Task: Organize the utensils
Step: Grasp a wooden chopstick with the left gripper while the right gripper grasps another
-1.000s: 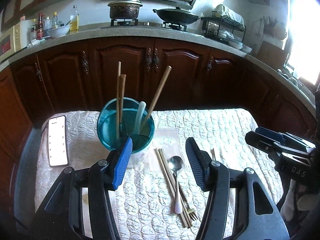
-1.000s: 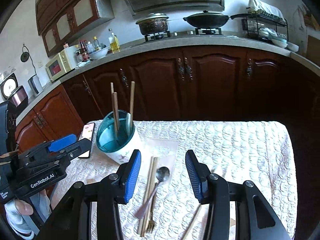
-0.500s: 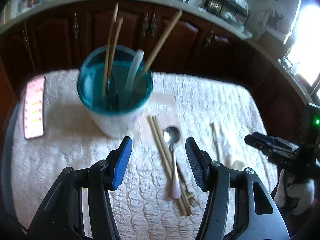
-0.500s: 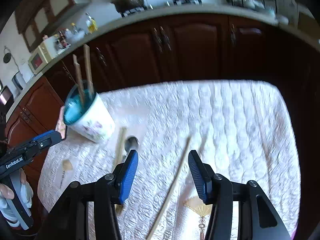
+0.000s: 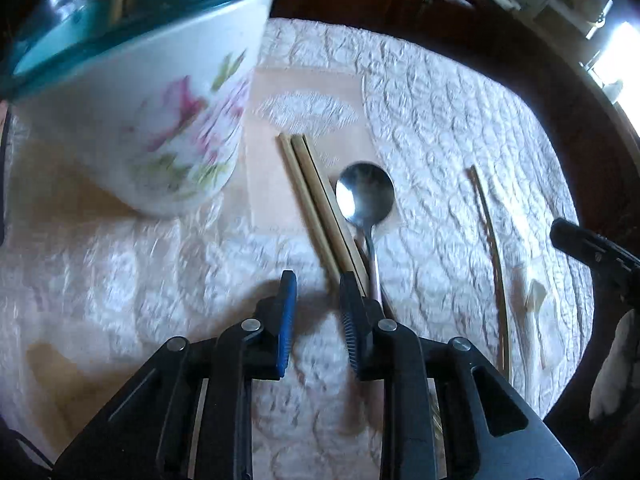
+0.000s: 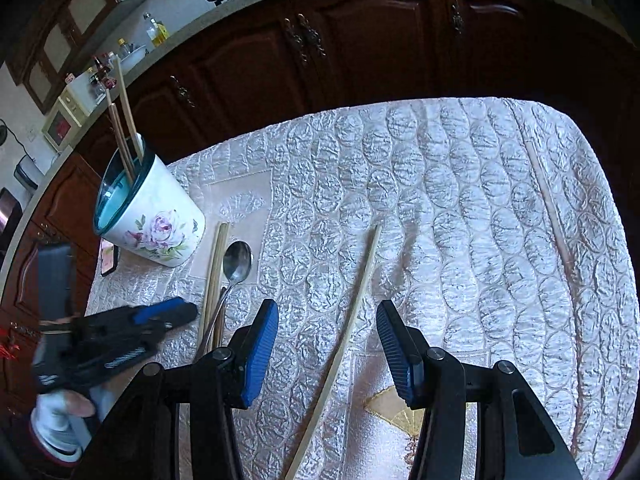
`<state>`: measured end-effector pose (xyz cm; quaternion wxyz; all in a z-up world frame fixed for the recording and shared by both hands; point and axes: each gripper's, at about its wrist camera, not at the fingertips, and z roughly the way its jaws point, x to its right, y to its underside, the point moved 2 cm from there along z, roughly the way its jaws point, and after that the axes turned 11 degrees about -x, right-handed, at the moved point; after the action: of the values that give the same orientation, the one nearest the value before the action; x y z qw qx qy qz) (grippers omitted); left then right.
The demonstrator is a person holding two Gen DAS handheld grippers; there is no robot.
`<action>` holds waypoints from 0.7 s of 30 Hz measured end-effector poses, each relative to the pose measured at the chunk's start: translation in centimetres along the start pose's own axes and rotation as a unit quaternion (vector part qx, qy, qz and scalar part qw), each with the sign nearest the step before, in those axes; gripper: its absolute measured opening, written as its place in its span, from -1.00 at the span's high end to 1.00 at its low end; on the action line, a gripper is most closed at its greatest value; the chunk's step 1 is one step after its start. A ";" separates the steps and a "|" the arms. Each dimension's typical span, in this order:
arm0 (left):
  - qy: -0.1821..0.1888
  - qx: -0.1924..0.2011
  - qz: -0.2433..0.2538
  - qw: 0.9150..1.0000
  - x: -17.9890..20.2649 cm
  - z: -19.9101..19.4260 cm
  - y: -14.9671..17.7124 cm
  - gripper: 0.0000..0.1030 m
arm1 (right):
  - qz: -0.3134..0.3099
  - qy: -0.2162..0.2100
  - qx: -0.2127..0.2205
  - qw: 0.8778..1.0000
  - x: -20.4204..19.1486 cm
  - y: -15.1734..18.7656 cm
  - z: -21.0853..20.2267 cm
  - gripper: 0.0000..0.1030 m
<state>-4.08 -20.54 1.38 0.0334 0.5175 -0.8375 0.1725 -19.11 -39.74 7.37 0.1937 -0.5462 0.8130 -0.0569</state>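
A pair of wooden chopsticks [image 5: 316,200] and a metal spoon [image 5: 364,196] lie side by side on the quilted cloth. My left gripper [image 5: 318,292] hangs low over their near ends. Its jaws are narrow and closing, with only cloth in the gap, and the chopsticks run under the right finger [image 5: 352,308]. In the right wrist view the left gripper [image 6: 176,312] is a blur beside the spoon [image 6: 238,260]. My right gripper [image 6: 328,308] is open, astride a single chopstick [image 6: 352,320] on the cloth. The flowered cup [image 6: 160,232] holds several chopsticks.
The cup [image 5: 160,120] looms close at the upper left of the left wrist view. Another loose chopstick [image 6: 552,216] lies near the table's right edge. A phone [image 6: 109,260] sits behind the cup. Dark wooden cabinets [image 6: 360,40] stand beyond the table.
Both grippers have dropped toward the table and tilted down. The left jaws have narrowed over the chopstick pair. The right gripper has come over the single chopstick.
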 end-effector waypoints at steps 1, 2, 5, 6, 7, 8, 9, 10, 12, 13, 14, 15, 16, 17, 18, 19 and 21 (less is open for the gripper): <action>-0.002 -0.003 0.001 1.000 0.2 0.1 -0.3 0.60 | 0.001 0.000 0.000 1.000 0.0 -0.1 0.1 0.03; 0.002 -0.005 0.001 1.000 0.4 0.1 -0.6 0.62 | 0.003 -0.002 -0.001 1.000 0.2 -0.2 0.3 0.03; 0.001 -0.015 0.013 1.000 0.9 0.7 -1.0 0.62 | 0.008 -0.005 -0.004 1.000 0.4 -0.6 0.9 0.03; -0.005 -0.017 0.020 1.000 0.8 1.0 -1.1 0.63 | 0.008 -0.006 -0.006 1.000 0.3 -0.8 1.1 0.03; -0.004 -0.011 0.023 1.000 0.6 0.8 -1.0 0.71 | 0.008 -0.007 -0.006 1.000 0.3 -0.9 1.2 0.03; -0.002 -0.012 0.020 1.000 0.3 0.9 -0.9 0.75 | 0.007 -0.009 -0.007 1.000 0.2 -1.0 1.3 0.03; 0.006 -0.014 0.013 1.000 0.0 0.7 -0.8 0.81 | 0.004 -0.010 -0.007 1.000 0.1 -1.0 1.3 0.03; 0.013 -0.016 0.006 1.000 -0.4 0.5 -0.5 0.87 | -0.001 -0.012 -0.007 1.000 0.0 -1.0 1.3 0.03; 0.016 -0.020 0.008 1.000 -0.9 0.0 0.3 0.90 | -0.009 -0.006 -0.010 1.000 -0.1 -1.0 1.5 0.21; 0.015 -0.021 0.010 1.000 -1.2 -0.2 0.9 0.90 | -0.010 -0.004 -0.013 1.000 0.1 -1.0 1.7 0.25; 0.012 -0.024 0.013 1.000 -1.4 -0.5 1.6 0.90 | -0.010 -0.002 -0.016 1.000 0.2 -1.1 1.9 0.26; 0.010 -0.025 0.013 1.000 -1.6 -0.8 2.3 0.90 | -0.007 -0.003 -0.017 1.000 0.4 -1.1 2.2 0.26; 0.012 -0.029 0.011 0.999 -1.8 -1.1 3.1 0.90 | -0.004 -0.004 -0.018 1.000 0.5 -1.2 2.4 0.26; 0.014 -0.032 0.010 0.999 -2.0 -1.2 3.5 0.90 | 0.000 -0.006 -0.020 1.000 0.8 -1.4 2.7 0.26; 0.015 -0.035 0.008 0.999 -2.3 -1.5 4.1 0.90 | 0.003 -0.007 -0.021 1.000 1.1 -1.6 3.0 0.26; 0.013 -0.036 0.008 0.999 -2.5 -1.8 4.6 0.90 | 0.007 -0.007 -0.022 1.000 1.3 -2.0 3.2 0.26; 0.016 -0.040 0.010 0.999 -2.7 -2.1 5.2 0.90 | 0.019 -0.009 -0.029 0.999 1.8 -3.1 4.3 0.26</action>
<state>-7.65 -15.50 1.39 0.0661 0.5049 -0.8480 0.1470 -15.42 -42.10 3.93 0.1859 -0.5365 0.8228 -0.0252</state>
